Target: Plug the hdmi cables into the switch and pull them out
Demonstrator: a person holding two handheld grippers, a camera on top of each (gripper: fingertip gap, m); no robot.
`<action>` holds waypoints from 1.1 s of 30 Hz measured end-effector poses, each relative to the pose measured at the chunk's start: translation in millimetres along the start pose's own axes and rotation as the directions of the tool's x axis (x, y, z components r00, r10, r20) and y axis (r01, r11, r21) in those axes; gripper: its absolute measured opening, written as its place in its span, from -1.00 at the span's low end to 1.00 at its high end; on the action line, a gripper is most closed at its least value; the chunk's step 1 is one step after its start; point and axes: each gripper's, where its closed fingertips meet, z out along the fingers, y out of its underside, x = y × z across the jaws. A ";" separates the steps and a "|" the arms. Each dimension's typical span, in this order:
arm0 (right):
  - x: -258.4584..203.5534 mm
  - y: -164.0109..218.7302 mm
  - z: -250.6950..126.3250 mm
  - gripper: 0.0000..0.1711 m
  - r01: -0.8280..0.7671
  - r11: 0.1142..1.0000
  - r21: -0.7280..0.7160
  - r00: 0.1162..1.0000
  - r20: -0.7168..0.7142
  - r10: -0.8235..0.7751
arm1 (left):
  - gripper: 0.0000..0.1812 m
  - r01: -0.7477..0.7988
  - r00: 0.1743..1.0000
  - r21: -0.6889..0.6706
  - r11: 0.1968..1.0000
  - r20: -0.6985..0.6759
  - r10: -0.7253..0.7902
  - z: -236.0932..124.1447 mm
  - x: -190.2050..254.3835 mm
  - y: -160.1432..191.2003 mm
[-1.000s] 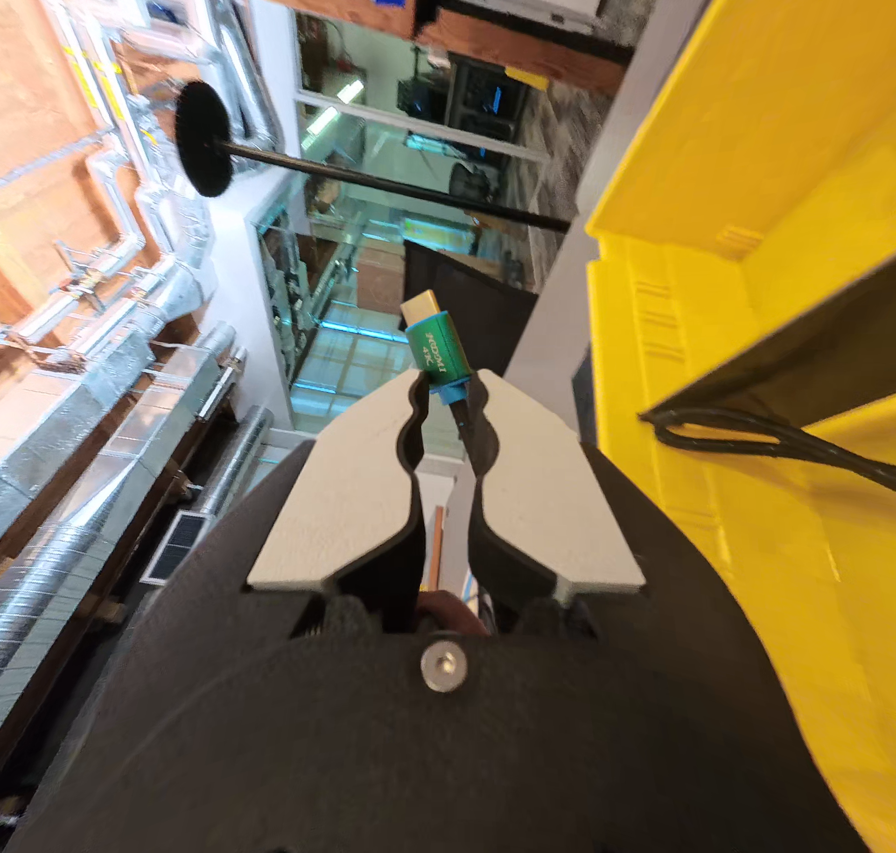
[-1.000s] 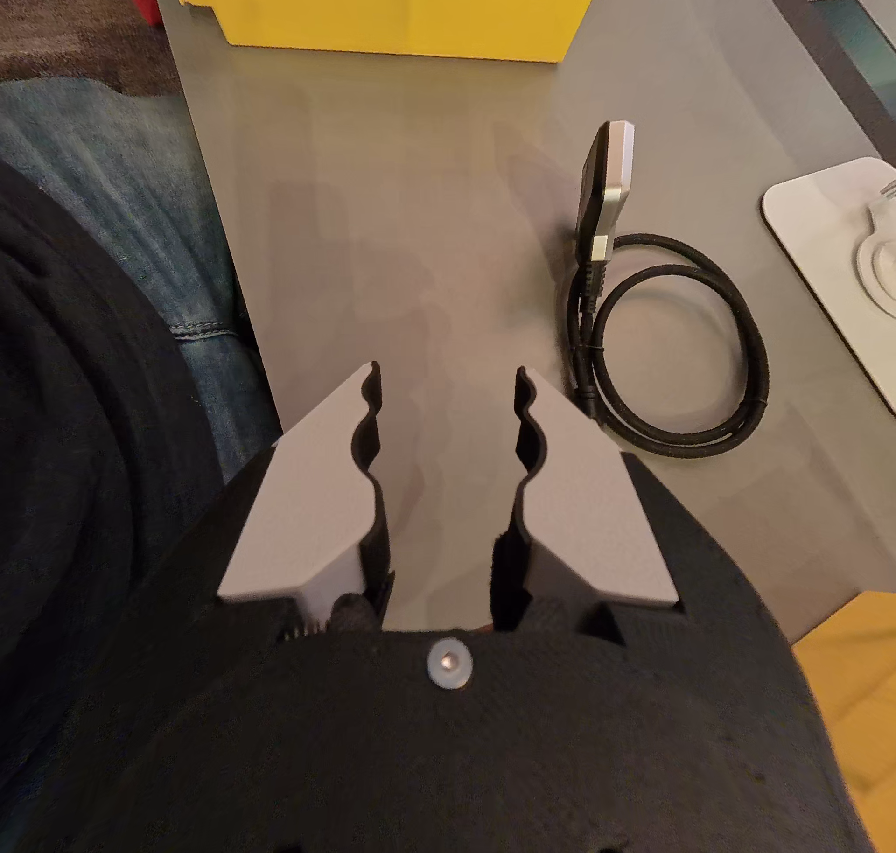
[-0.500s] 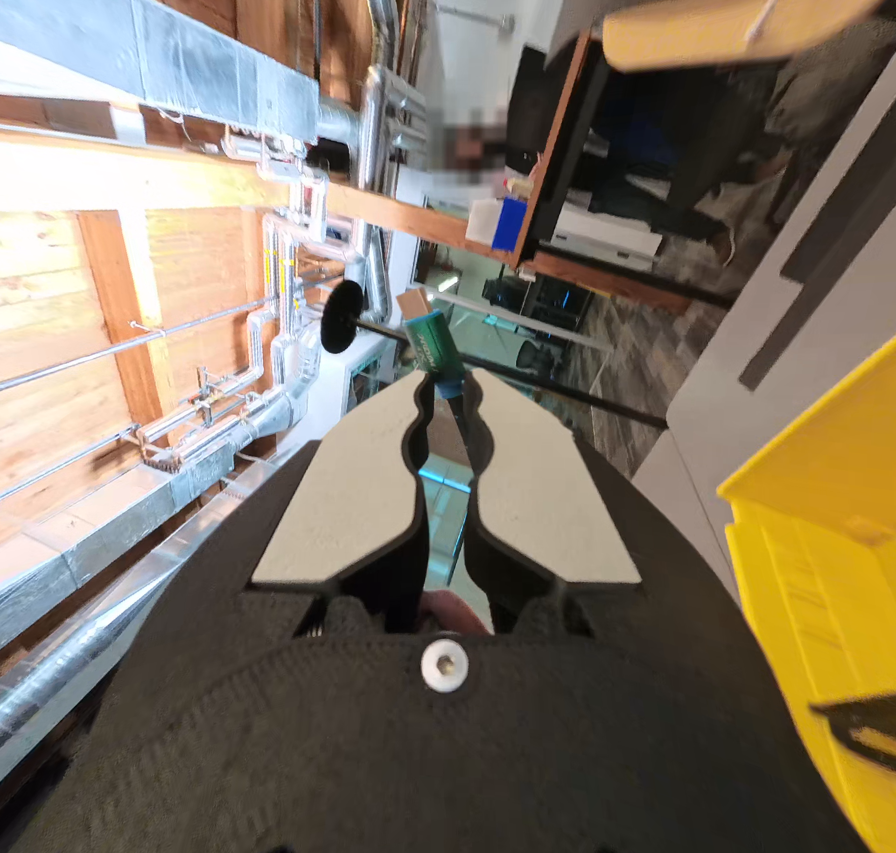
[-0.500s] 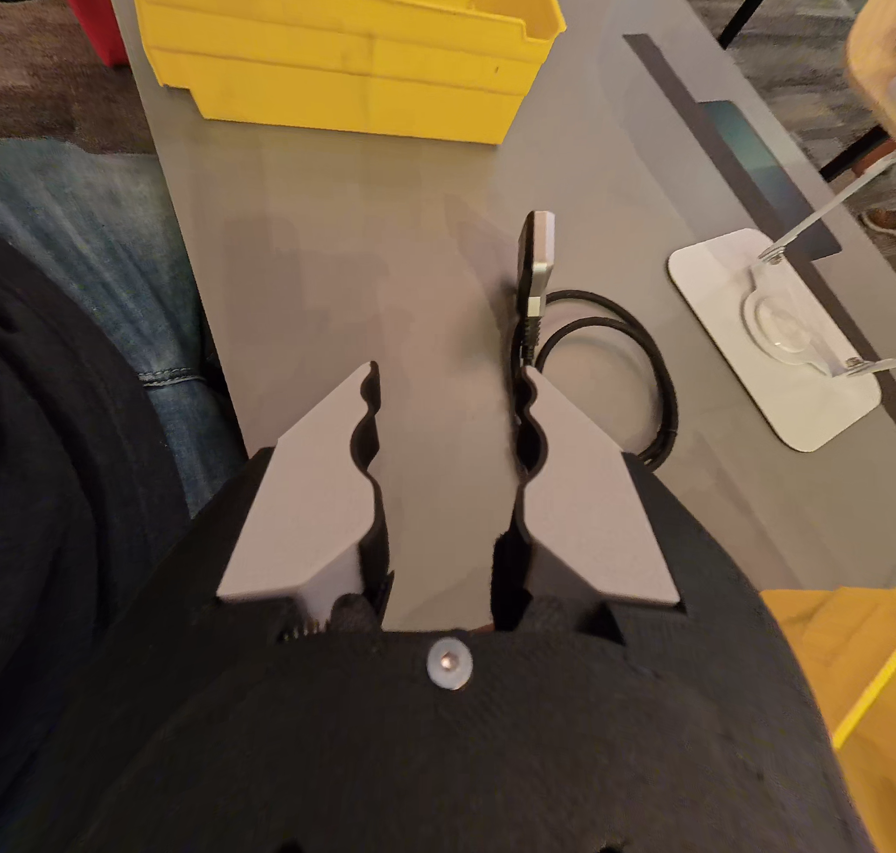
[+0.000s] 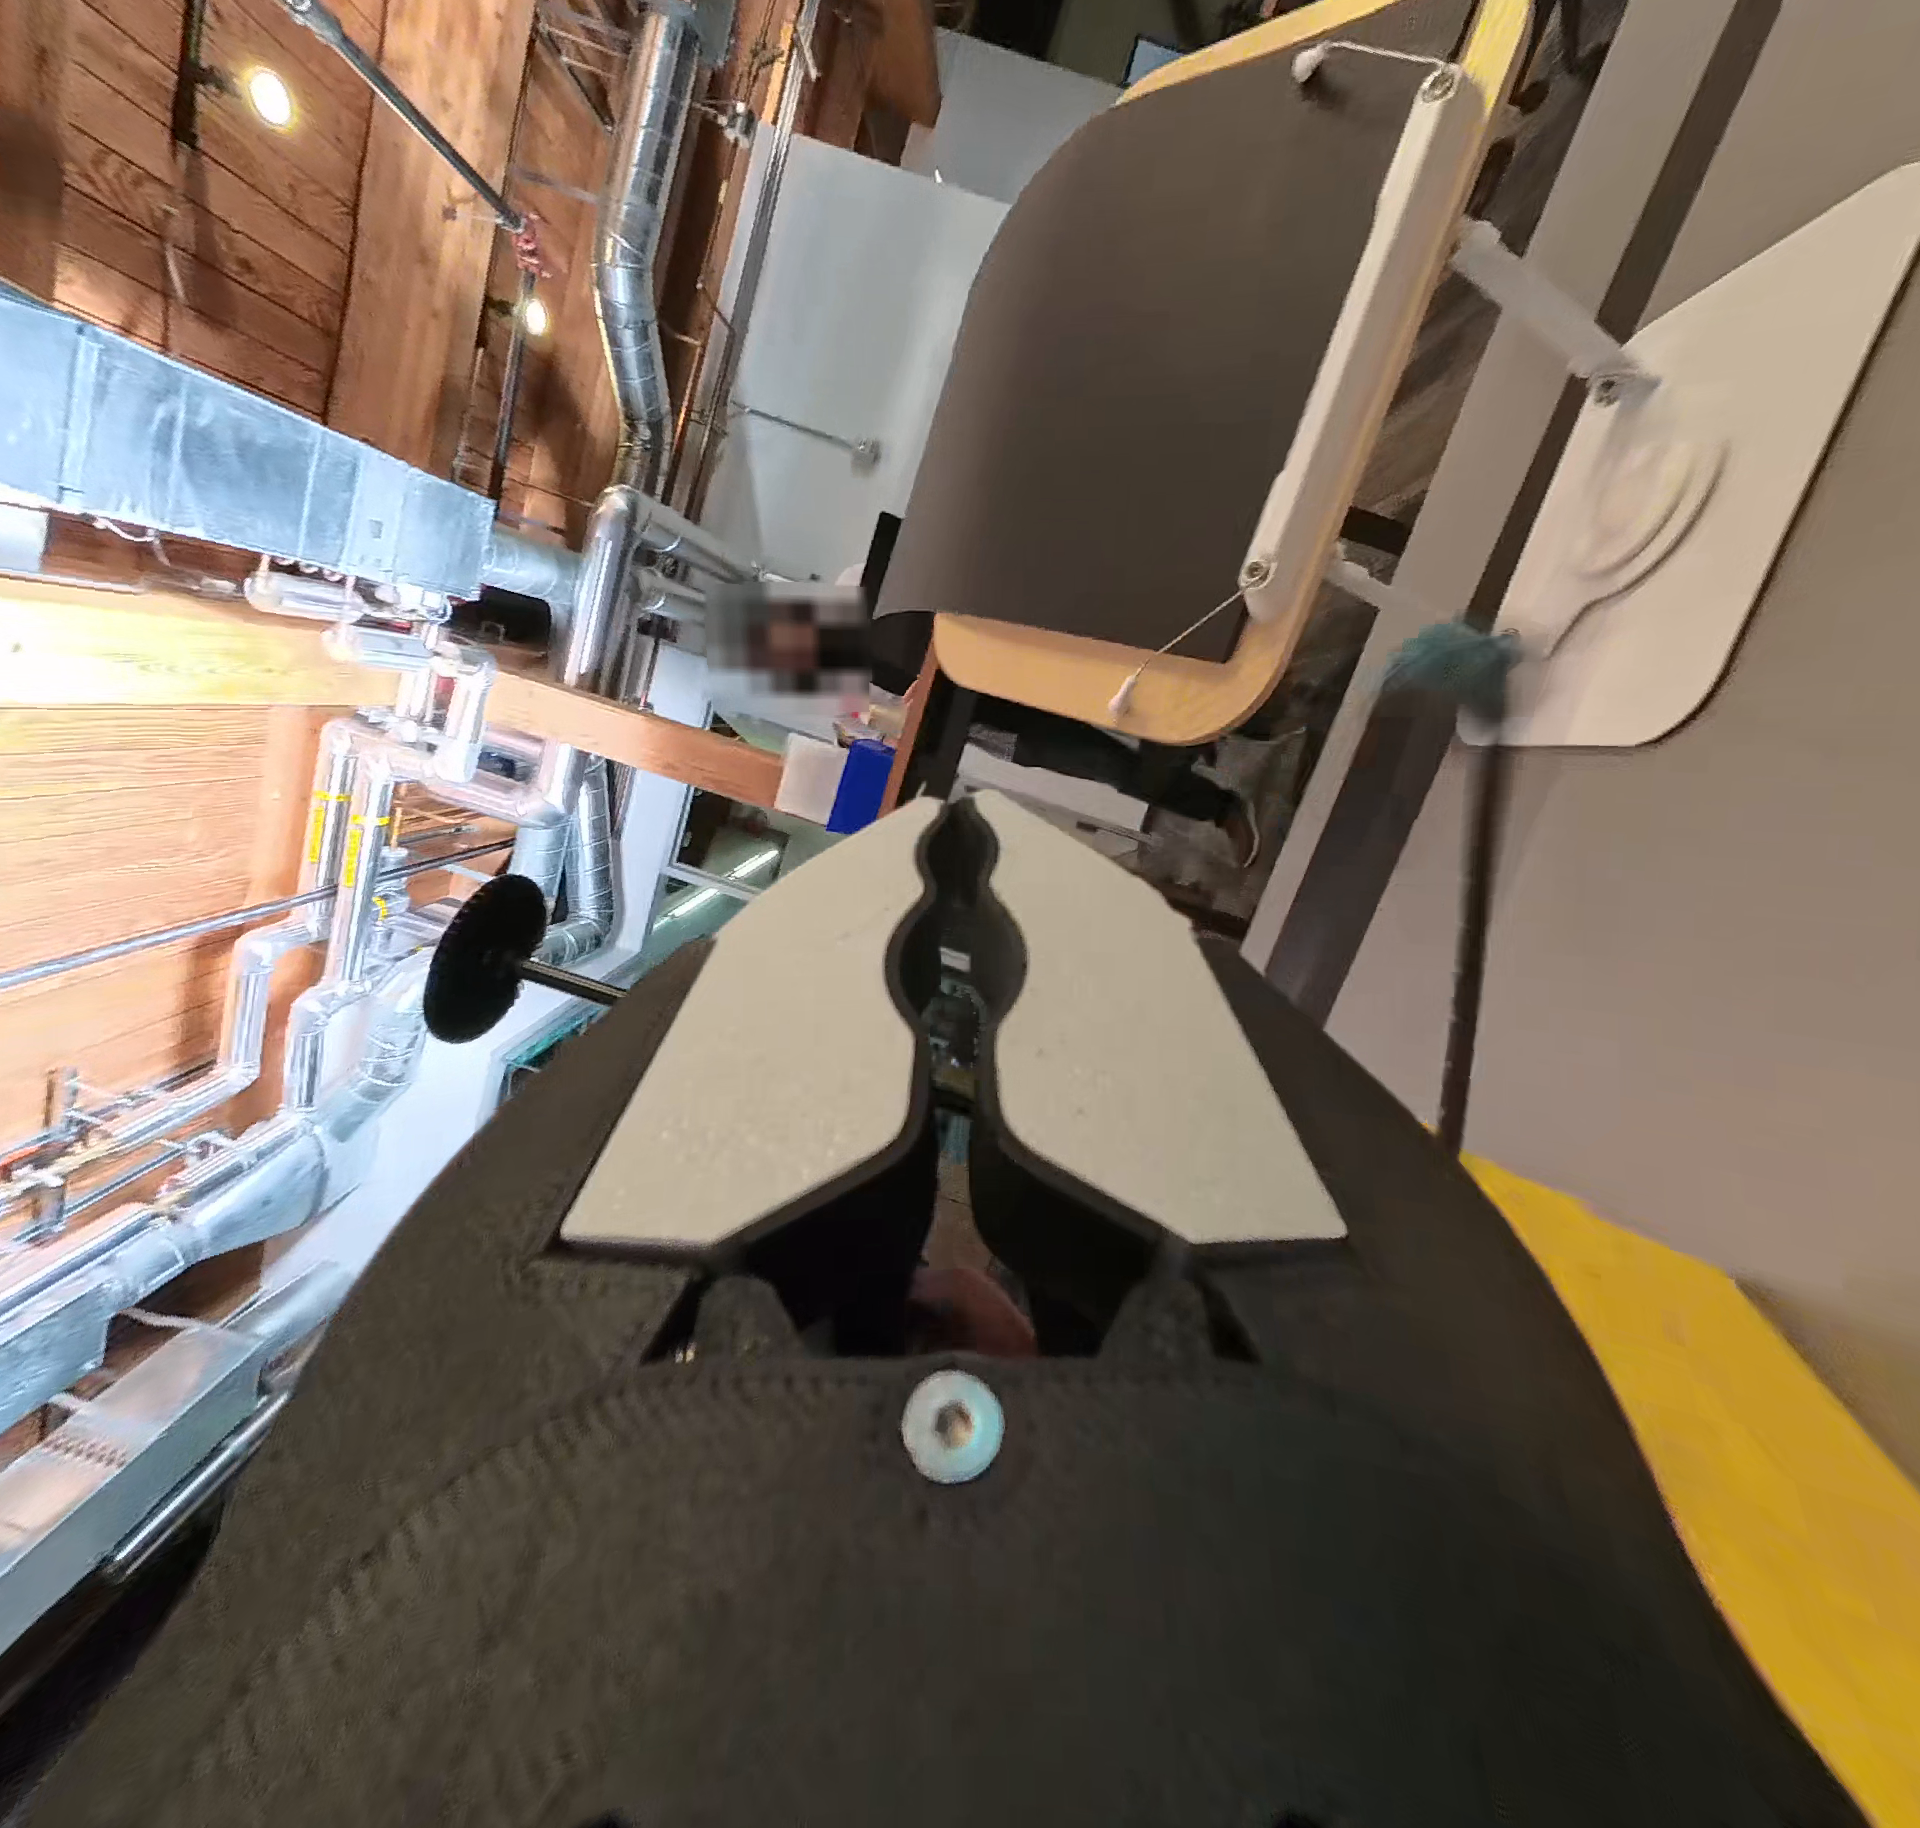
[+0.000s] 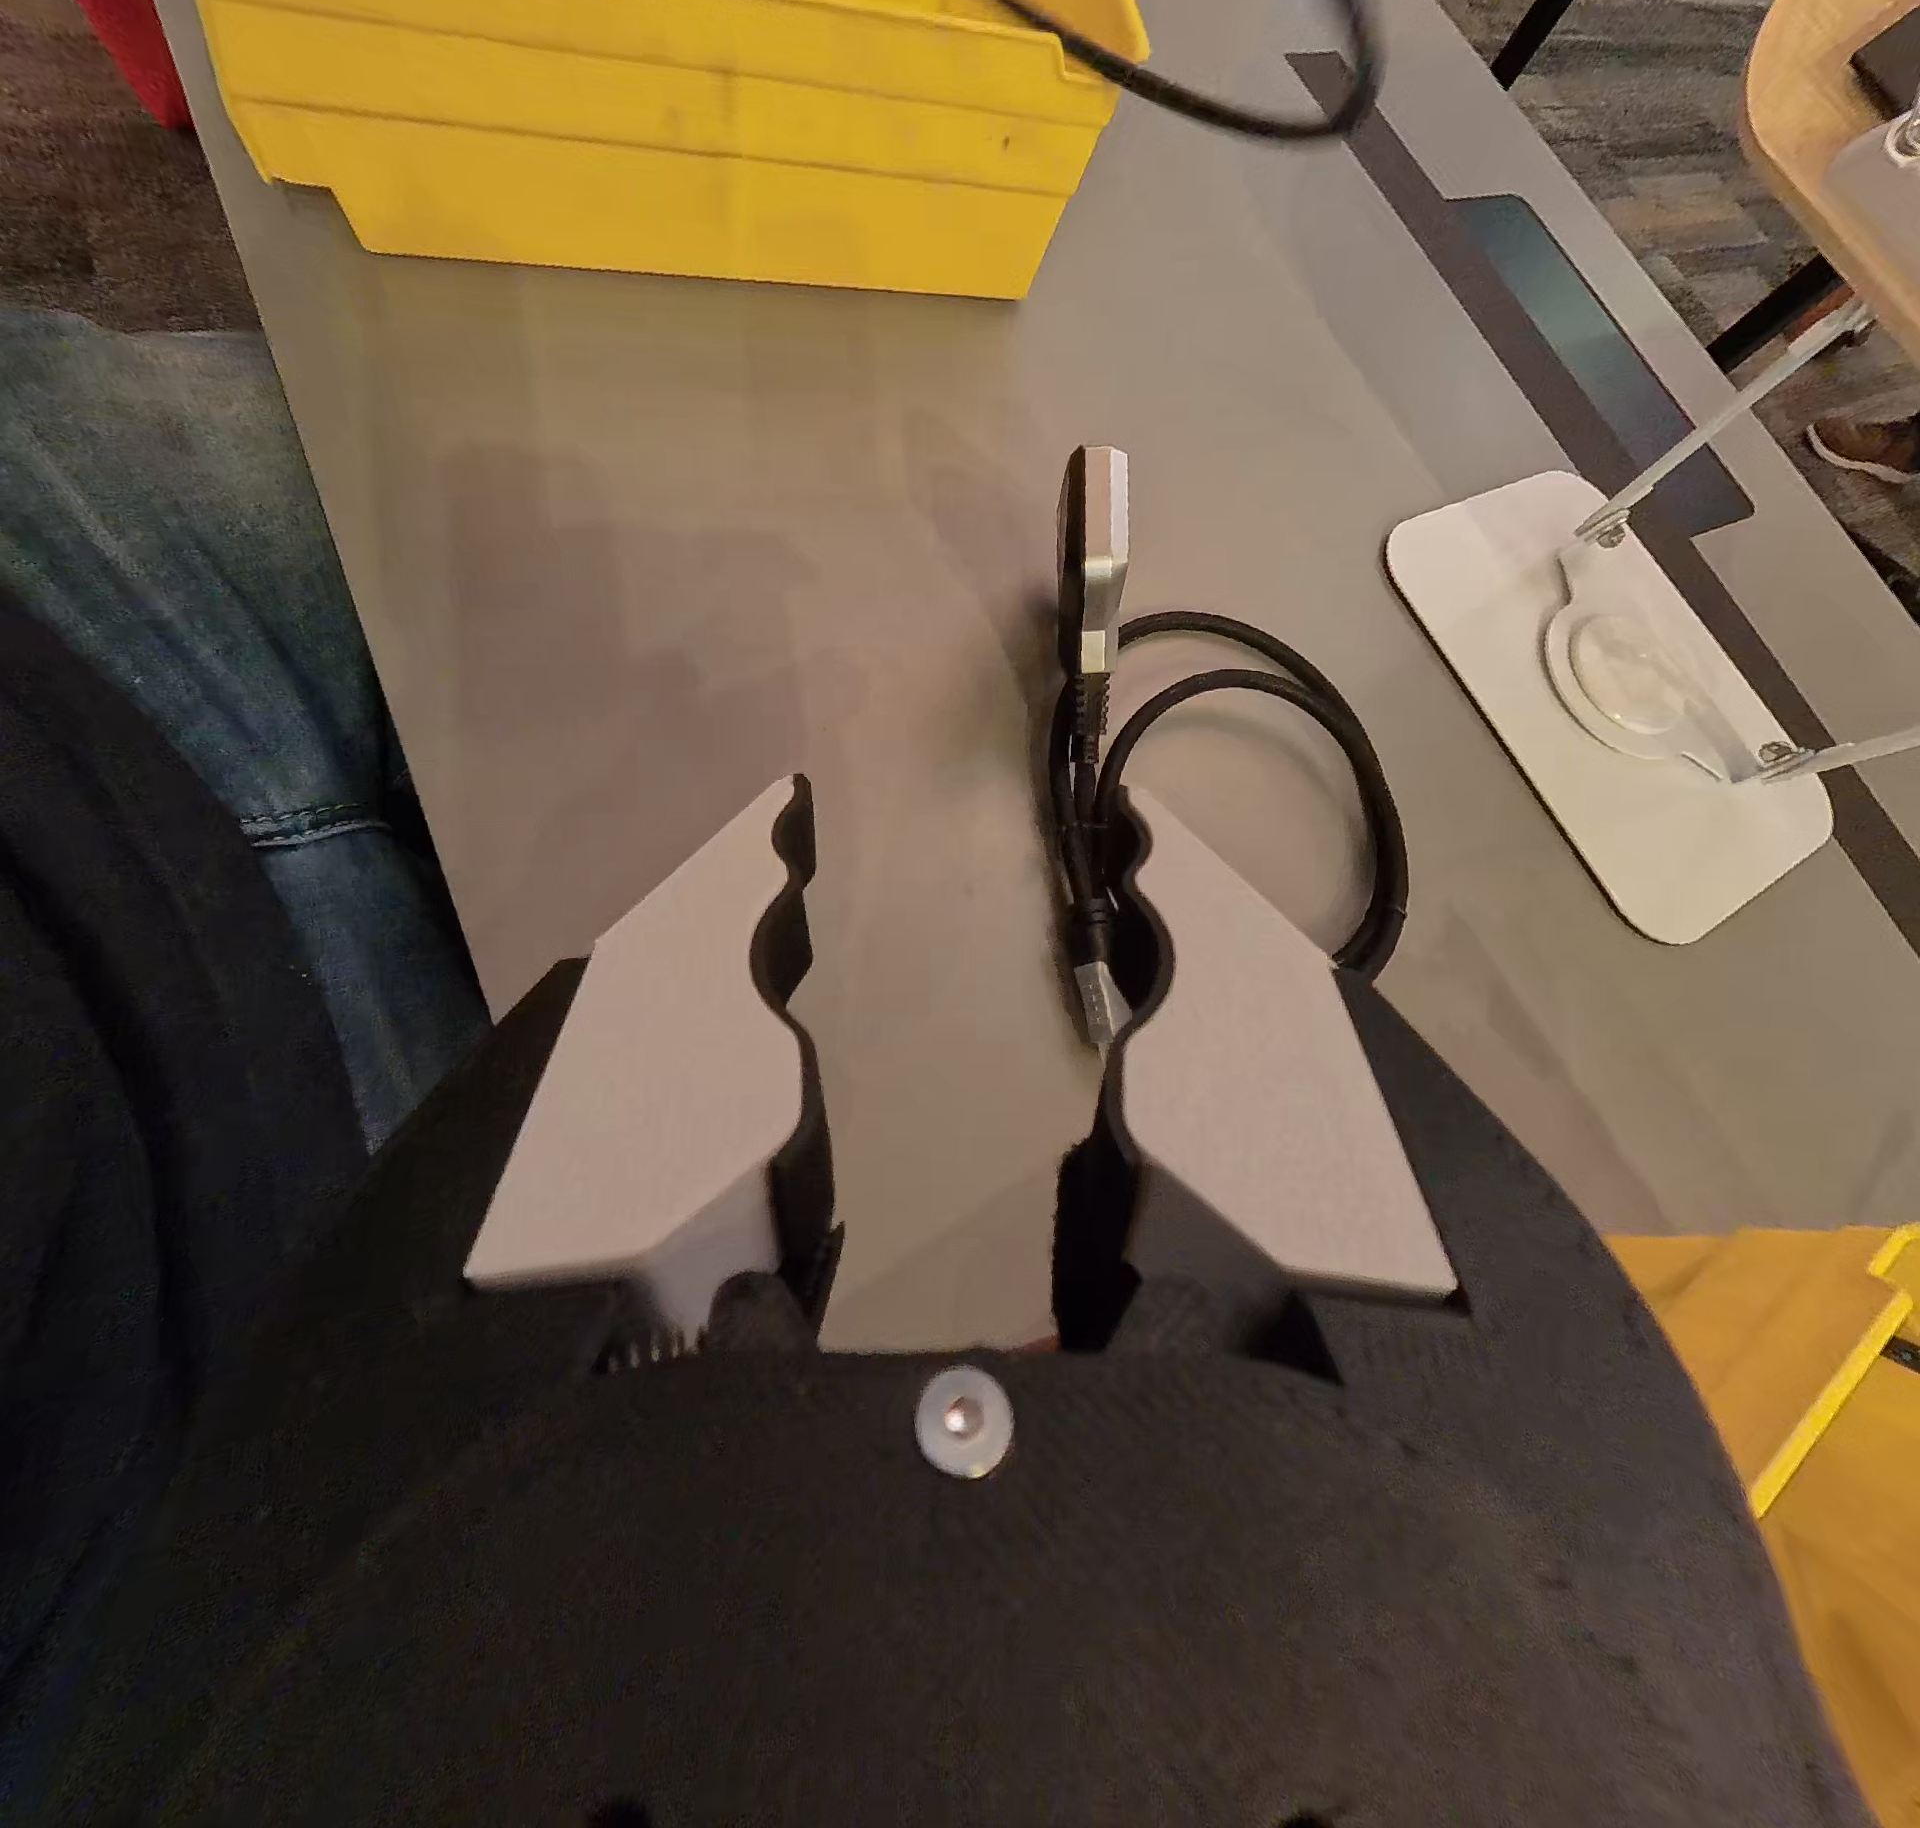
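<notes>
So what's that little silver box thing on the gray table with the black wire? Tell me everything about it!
The switch is a small, slim box that looks like silver-gray metal with a dark face. It stands on its narrow edge on the gray table. From its near end comes a black braided cable, which curls in a loop beside it and ends in a silver plug next to the open right tool. Nothing grips it. Its ports cannot be seen.

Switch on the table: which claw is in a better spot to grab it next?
Right. The right claw is open, with the switch just ahead of it. The left claw is shut and points away into the room.
</notes>
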 end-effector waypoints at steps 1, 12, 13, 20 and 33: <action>1.2 -0.2 1.2 -0.36 0.000 1.000 -0.003 1.000 0.000 0.000 | -1.00 -0.003 1.000 -0.001 1.000 -0.008 0.003 3.9 4.7 0.2; 10.7 -5.4 26.7 -0.28 -0.014 0.998 -0.063 0.998 0.063 0.018 | -1.00 0.006 0.964 -0.038 0.999 -0.265 -0.016 -0.4 58.5 9.9; 6.9 -4.3 33.3 -0.26 -0.010 0.996 -0.084 0.996 0.090 0.017 | -1.00 0.017 0.954 -0.044 0.999 -0.299 -0.029 -3.9 62.3 10.5; 5.5 6.8 82.5 -0.26 0.099 0.973 -0.210 0.993 0.086 -0.082 | -0.89 0.108 0.885 -0.151 0.983 -0.436 -0.164 -44.4 86.8 14.4; 19.4 18.9 116.0 -0.82 0.605 0.704 -0.372 0.736 -0.074 -0.673 | -0.91 0.252 0.873 -0.141 0.957 -0.394 -0.288 -74.4 90.2 7.8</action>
